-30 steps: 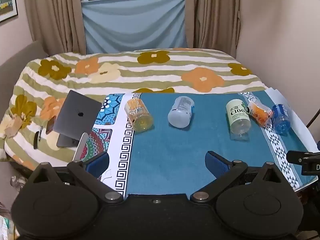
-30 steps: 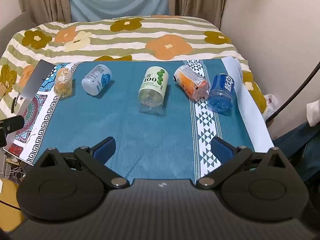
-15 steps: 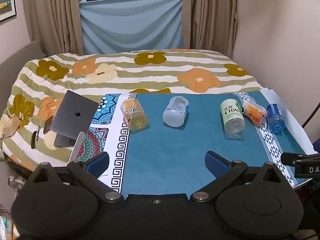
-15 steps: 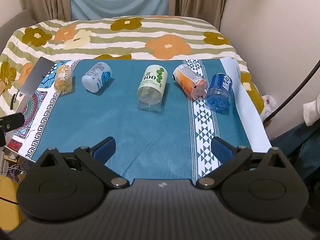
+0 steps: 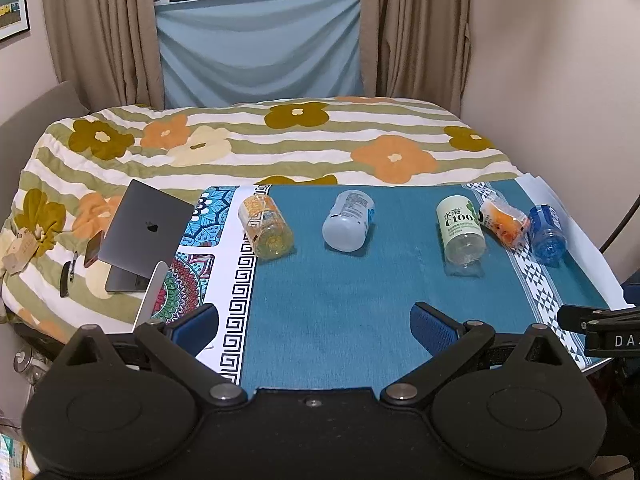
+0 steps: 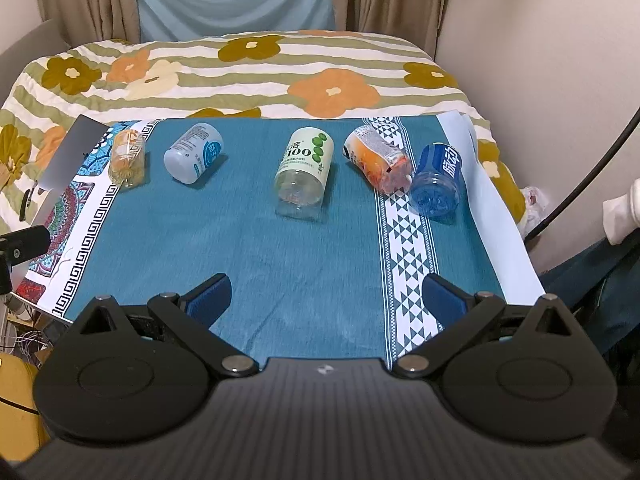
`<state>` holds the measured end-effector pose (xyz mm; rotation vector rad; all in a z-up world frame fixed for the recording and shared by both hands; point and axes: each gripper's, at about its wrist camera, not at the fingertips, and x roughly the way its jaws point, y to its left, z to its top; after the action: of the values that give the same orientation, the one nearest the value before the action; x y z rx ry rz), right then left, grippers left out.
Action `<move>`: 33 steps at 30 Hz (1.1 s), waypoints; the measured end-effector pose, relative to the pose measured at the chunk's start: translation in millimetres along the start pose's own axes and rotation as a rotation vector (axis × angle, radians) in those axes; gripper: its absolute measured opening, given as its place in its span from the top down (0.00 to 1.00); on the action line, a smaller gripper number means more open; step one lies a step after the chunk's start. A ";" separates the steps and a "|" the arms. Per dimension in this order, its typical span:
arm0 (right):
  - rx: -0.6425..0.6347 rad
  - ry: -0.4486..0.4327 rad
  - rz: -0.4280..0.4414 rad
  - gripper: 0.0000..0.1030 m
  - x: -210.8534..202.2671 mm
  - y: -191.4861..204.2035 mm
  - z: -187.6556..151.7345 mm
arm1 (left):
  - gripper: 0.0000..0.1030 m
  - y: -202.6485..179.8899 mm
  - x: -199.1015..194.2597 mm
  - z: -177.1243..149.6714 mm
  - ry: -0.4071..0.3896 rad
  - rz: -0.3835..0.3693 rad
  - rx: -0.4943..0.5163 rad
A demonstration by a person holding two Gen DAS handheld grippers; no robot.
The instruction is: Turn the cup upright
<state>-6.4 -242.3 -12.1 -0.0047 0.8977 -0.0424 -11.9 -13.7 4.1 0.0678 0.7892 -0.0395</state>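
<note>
Several cut-bottle cups lie on their sides in a row on a teal cloth (image 5: 340, 304): a yellow-orange one (image 5: 266, 227) at the left, a pale blue one (image 5: 349, 221), a green-labelled clear one (image 5: 460, 229), an orange one (image 5: 503, 221) and a blue one (image 5: 547, 233) at the right. They also show in the right wrist view: yellow-orange (image 6: 127, 158), pale blue (image 6: 195, 153), green-labelled (image 6: 305, 171), orange (image 6: 378, 159), blue (image 6: 437, 180). My left gripper (image 5: 314, 328) and right gripper (image 6: 326, 298) are both open and empty, hovering near the cloth's front edge, well short of the cups.
The cloth lies on a bed with a floral striped cover (image 5: 280, 140). A grey laptop (image 5: 146, 232) stands at the left with a phone (image 5: 93, 248) beside it. A wall (image 6: 560, 60) runs along the right. Curtains (image 5: 260, 48) hang behind.
Both grippers have drawn back and risen slightly, so the cups look a little farther away. The cups have not moved. Both grippers stay open.
</note>
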 end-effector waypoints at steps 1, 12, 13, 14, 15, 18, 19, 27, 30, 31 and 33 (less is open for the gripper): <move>-0.002 -0.001 0.000 0.00 0.6 0.4 0.2 | 0.00 -0.1 -0.3 -0.4 -0.001 0.000 0.001; -0.002 -0.001 0.001 0.00 -0.3 1.3 -1.0 | 0.00 0.9 -2.5 -0.4 -0.006 -0.008 0.010; -0.002 0.000 0.000 0.00 -1.0 1.8 -1.6 | 0.00 0.7 -2.8 0.0 -0.007 -0.009 0.011; -0.002 -0.001 -0.001 0.00 -1.0 1.9 -1.7 | 0.00 0.5 -3.1 0.0 -0.008 -0.010 0.011; -0.002 -0.001 -0.001 0.00 -1.0 1.8 -1.6 | 0.00 -0.1 -3.2 0.2 -0.009 -0.011 0.013; 0.006 0.001 -0.003 0.00 -1.8 1.7 -2.0 | 0.00 -0.1 -3.2 1.2 -0.010 -0.015 0.016; 0.013 0.002 -0.003 0.00 -2.5 1.3 -2.4 | 0.00 -0.1 -3.4 1.1 -0.011 -0.016 0.017; 0.027 0.002 -0.015 0.00 -3.4 1.4 -3.5 | 0.00 -0.9 -3.2 1.8 -0.011 -0.028 0.027; 0.031 0.004 -0.015 0.00 -1.9 0.3 -2.4 | 0.00 -2.3 -2.4 2.2 -0.009 -0.031 0.029; 0.028 0.004 -0.016 0.00 -2.0 0.7 -2.7 | 0.00 -2.5 -2.0 2.2 -0.008 -0.033 0.029; 0.026 0.003 -0.016 0.00 -1.8 0.6 -3.0 | 0.00 -2.7 -1.7 2.8 -0.007 -0.037 0.031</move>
<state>-9.8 -241.6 -12.6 0.0126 0.8999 -0.0693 -11.2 -16.6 7.1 0.0825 0.7825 -0.0869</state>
